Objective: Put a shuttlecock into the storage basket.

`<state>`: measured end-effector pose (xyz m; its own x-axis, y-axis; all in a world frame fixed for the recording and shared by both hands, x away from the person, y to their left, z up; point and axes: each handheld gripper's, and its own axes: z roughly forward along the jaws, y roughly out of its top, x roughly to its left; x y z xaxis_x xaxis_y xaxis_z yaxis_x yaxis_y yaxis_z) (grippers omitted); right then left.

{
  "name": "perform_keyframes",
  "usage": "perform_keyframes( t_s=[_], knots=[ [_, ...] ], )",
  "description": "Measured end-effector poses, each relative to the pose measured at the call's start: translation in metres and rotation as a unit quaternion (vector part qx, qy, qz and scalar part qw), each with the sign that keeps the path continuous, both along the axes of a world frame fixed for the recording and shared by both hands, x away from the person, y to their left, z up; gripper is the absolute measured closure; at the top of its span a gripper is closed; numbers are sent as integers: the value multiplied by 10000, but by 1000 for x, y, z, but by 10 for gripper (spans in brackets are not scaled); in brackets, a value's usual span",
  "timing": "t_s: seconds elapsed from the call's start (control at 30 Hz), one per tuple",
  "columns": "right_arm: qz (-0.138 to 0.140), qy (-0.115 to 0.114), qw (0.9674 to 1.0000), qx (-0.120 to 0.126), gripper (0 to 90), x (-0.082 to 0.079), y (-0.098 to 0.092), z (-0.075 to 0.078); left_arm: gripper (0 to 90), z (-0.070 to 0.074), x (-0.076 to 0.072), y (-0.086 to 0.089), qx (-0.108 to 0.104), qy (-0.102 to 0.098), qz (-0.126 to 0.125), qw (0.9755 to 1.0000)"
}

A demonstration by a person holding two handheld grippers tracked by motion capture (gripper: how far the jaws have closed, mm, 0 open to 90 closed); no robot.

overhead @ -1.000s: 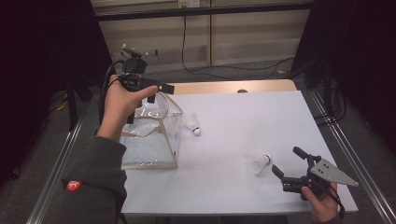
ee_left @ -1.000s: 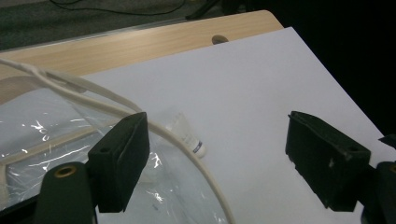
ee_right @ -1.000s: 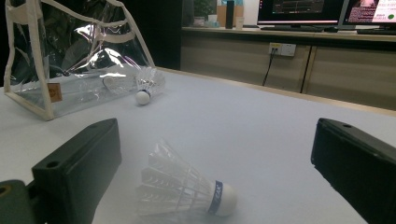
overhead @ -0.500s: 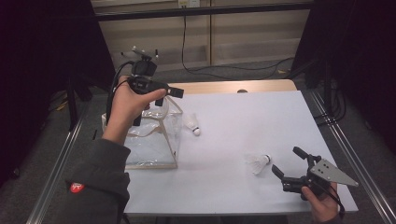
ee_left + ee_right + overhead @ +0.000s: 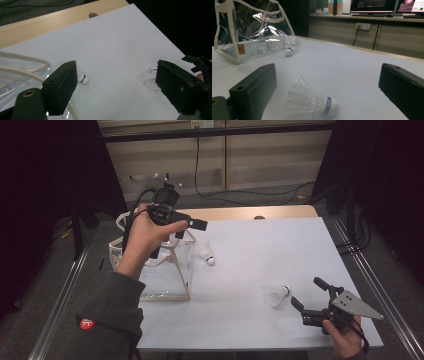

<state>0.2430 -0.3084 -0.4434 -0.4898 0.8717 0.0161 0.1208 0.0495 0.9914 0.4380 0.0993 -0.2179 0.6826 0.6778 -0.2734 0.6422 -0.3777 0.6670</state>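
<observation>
My left gripper (image 5: 176,238) is held in the air over a clear plastic bag (image 5: 162,270) at the table's left. It is open, its jaws have just spread a little wider, and nothing is between them (image 5: 117,82). One white shuttlecock (image 5: 206,254) lies on the table just right of the bag. A second shuttlecock (image 5: 276,295) lies near the front right. My right gripper (image 5: 307,292) rests low beside it, open. This shuttlecock (image 5: 312,103) lies on its side between the jaws, apart from both pads.
The white table top (image 5: 260,245) has a wooden strip (image 5: 240,213) along its far edge. The bag (image 5: 249,32) has cream trim and handles and stands open-topped. Metal rails run along both table sides. Dark curtains stand to the left and right.
My left hand has carried its gripper to the right, farther over the bag toward the near shuttlecock. The right gripper and both shuttlecocks have kept still.
</observation>
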Motion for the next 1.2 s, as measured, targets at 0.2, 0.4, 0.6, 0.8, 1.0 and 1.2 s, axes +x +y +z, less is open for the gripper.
perform_keyframes(
  t_s=[0.2,0.4,0.6,0.8,1.0,1.2],
  knots=[
    [7,-10,10000,-18,17,0,0,0,174,-3,-4,-9,-18,-25,-121,9999],
    [7,-9,10000,-20,17,0,0,0,167,-6,-6,-15,-41,3,-263,9996],
    [12,-5,10000,-19,16,0,0,0,163,-10,-9,-19,-66,18,-359,9993],
    [9,-3,10000,-26,16,0,0,0,158,-14,-12,-23,-42,-4,-435,9990],
    [7,-1,10000,-37,17,0,0,0,154,-17,-14,-27,-13,-20,-515,9987],
    [31,5,10000,-57,17,0,0,0,147,-21,-17,-33,-9,-26,-617,9981]
  ],
)
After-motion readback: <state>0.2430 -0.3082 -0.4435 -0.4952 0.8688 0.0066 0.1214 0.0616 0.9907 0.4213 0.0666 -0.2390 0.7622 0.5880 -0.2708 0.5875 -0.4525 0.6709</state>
